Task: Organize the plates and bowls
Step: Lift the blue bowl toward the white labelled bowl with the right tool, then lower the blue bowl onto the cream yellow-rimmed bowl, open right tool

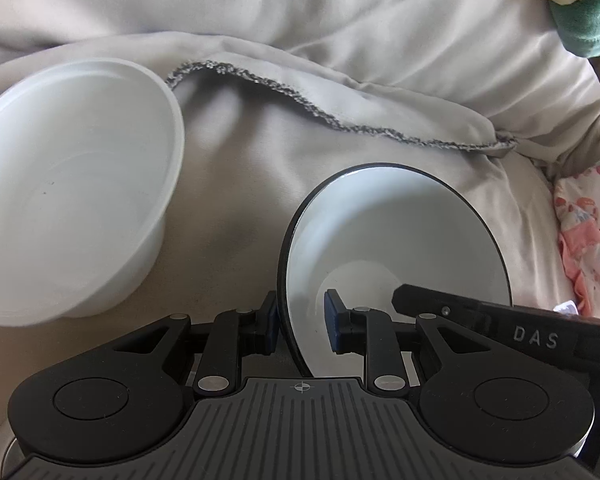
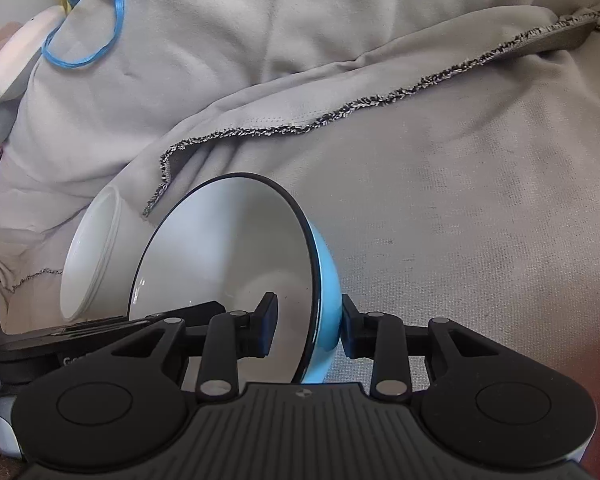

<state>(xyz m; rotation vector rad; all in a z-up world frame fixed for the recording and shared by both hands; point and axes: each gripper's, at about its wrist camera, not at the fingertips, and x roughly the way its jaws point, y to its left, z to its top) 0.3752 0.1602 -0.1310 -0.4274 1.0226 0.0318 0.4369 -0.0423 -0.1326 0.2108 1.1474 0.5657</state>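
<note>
Because its glazed wall is stiff, slick and breakable, the blue bowl is best taken at the rim. It stands tilted on the grey blanket, beside the white plastic bowl, its rim between both tongs' fingers. The right gripper straddles the wall with one pad free — not yet clamped — and the left gripper is likewise parted.

The bowl stands tilted on the blanket, its rim between the fingers of the left gripper and also the right gripper. The tub lies to its left, tilted, apart in the left view.
</note>
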